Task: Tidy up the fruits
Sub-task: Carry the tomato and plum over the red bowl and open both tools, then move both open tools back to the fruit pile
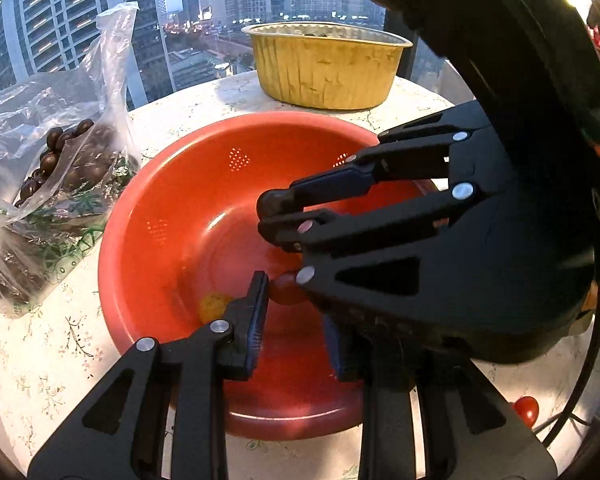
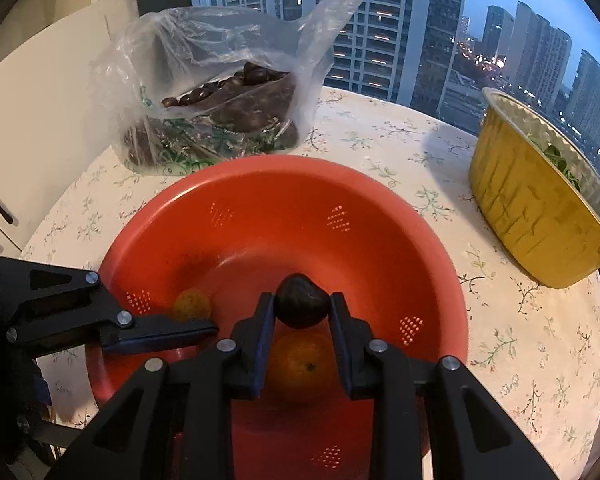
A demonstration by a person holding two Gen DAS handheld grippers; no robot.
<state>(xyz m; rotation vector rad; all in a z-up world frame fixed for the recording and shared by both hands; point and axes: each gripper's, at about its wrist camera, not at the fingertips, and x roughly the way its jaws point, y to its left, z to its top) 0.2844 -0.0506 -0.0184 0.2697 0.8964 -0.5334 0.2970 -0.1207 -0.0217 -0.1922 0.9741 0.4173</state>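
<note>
Where the bag is slumping, far left: a clear plastic bag (image 2: 220,100) of dark brown chestnuts is lying open on the floral-clothed surface (image 2: 420,160), probably serving as the supply.
Bowl: a round red plastic colander bowl (image 2: 280,220) is sitting just in front of the bag, near enough for short carries, and seems to be the collecting place.
Left gripper: the left gripper (image 2: 208,326) is reaching over the bowl's left side with its jaws narrow. It appears to be pinching a small red tomato (image 1: 284,290) at the fingertips, though one finger is hidden.
Fruit already inside: a small bumpy yellow fruit (image 2: 192,304) and a round orange (image 2: 300,364) are resting on the bowl's floor.
Right gripper: the right gripper (image 2: 300,300) is clamping a dark glossy chestnut (image 2: 300,308) between its tips, low over the bowl, likely for release.
Far right: a gold foil tub (image 2: 532,216) holding greens is standing apart, and a stray red tomato (image 1: 526,408) is waiting on the surface.
</note>
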